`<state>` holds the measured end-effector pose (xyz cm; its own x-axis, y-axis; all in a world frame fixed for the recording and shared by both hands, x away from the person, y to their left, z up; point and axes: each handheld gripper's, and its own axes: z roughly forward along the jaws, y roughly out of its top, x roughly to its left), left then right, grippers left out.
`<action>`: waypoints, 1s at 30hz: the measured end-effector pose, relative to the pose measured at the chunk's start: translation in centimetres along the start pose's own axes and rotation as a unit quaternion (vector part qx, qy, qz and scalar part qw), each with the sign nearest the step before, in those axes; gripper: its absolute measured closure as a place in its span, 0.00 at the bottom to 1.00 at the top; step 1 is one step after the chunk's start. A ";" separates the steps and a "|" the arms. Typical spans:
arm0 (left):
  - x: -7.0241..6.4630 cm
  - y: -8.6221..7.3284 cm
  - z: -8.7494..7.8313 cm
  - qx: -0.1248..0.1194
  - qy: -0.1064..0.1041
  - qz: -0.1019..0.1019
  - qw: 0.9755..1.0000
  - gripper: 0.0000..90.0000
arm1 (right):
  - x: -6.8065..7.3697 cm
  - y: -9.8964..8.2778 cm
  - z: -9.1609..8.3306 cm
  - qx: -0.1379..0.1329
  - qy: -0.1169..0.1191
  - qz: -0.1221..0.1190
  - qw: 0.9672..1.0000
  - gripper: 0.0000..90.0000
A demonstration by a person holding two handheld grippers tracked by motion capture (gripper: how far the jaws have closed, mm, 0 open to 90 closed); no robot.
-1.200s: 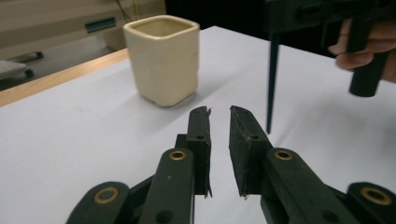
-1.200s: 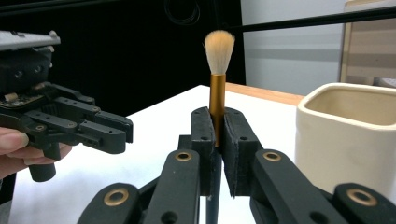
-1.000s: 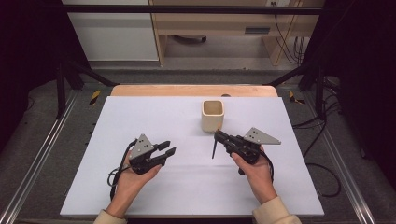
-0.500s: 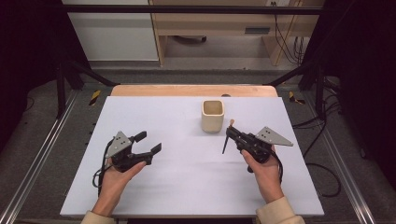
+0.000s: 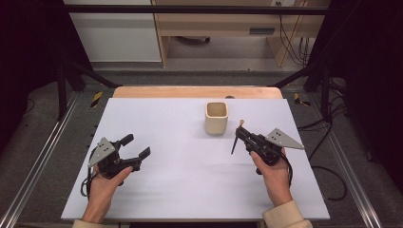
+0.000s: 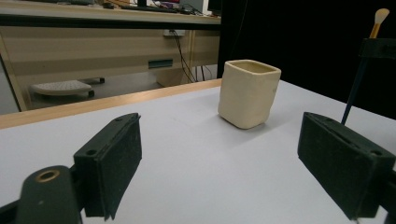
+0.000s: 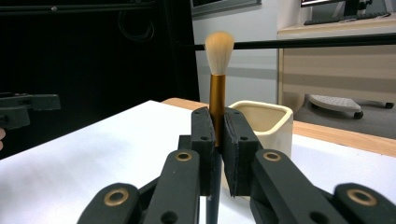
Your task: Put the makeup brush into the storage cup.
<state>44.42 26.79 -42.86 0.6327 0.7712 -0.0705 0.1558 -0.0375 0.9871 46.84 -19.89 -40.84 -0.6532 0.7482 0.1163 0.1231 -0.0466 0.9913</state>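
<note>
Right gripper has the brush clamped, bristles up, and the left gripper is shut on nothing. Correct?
Not quite. The left gripper is open, jaws wide apart with nothing between them, as the left gripper view shows. The right gripper does clamp the brush, bristles up.

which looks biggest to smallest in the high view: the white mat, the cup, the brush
1. white mat, by far the largest.
2. cup.
3. brush, thin and partly hidden in the right gripper; about as long as the cup is tall, but much slimmer.
</note>
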 end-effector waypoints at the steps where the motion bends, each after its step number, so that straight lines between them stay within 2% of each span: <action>1: 0.1 -0.2 -0.2 -0.004 0.003 -0.002 1.000 0.14 | 0.0 0.0 0.0 0.001 0.001 0.000 1.000 0.93; 3: 0.2 -0.6 -0.5 -0.007 0.007 0.000 1.000 0.12 | 0.0 0.1 -0.1 0.003 0.000 0.003 1.000 0.93; 4: 0.2 -0.8 -0.6 -0.009 0.007 0.001 1.000 0.12 | -0.1 0.1 -0.1 0.000 -0.001 -0.006 1.000 0.93; 7: 0.3 -1.0 -0.9 -0.012 0.005 0.012 1.000 0.10 | 0.1 0.3 -0.1 0.001 -0.004 -0.001 1.000 0.93; 9: 0.6 -1.1 -1.1 -0.014 0.004 0.017 1.000 0.08 | 0.0 0.3 -0.1 0.004 -0.009 -0.011 1.000 0.93; 14: 1.2 -1.3 -1.8 -0.023 0.005 0.016 1.000 0.07 | 0.3 0.6 -0.1 0.011 -0.013 -0.001 1.000 0.93; 16: 1.4 -1.2 -2.2 -0.030 0.008 0.010 0.999 0.07 | 0.2 0.8 0.0 0.010 -0.011 -0.003 1.000 0.93; 17: 1.5 -1.2 -2.4 -0.032 0.009 0.008 0.999 0.07 | 0.1 0.9 -0.1 0.012 -0.011 -0.014 1.000 0.93; 18: 1.6 -1.1 -2.5 -0.034 0.012 0.008 0.999 0.07 | 0.1 1.1 -0.1 0.014 -0.013 -0.007 1.000 0.93; 21: 1.7 -1.1 -3.0 -0.035 0.017 0.007 0.999 0.07 | -0.3 1.4 0.0 0.020 -0.017 -0.012 1.000 0.93; 23: 1.8 -1.2 -3.2 -0.036 0.018 0.007 0.999 0.07 | -0.5 1.7 0.1 0.025 -0.019 -0.003 0.999 0.93; 27: 1.9 -1.3 -3.3 -0.035 0.018 0.009 0.999 0.07 | -1.2 2.3 0.3 0.037 -0.023 -0.005 0.999 0.93; 30: 1.9 -1.3 -3.3 -0.034 0.017 0.010 0.999 0.07 | -1.6 2.8 0.3 0.035 -0.024 -0.001 0.999 0.93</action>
<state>42.95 30.40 -43.85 0.6090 0.7918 -0.0460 0.0904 -0.0117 0.9958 48.45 -21.04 -38.28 -0.6172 0.7793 0.1087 0.1740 0.0005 0.9847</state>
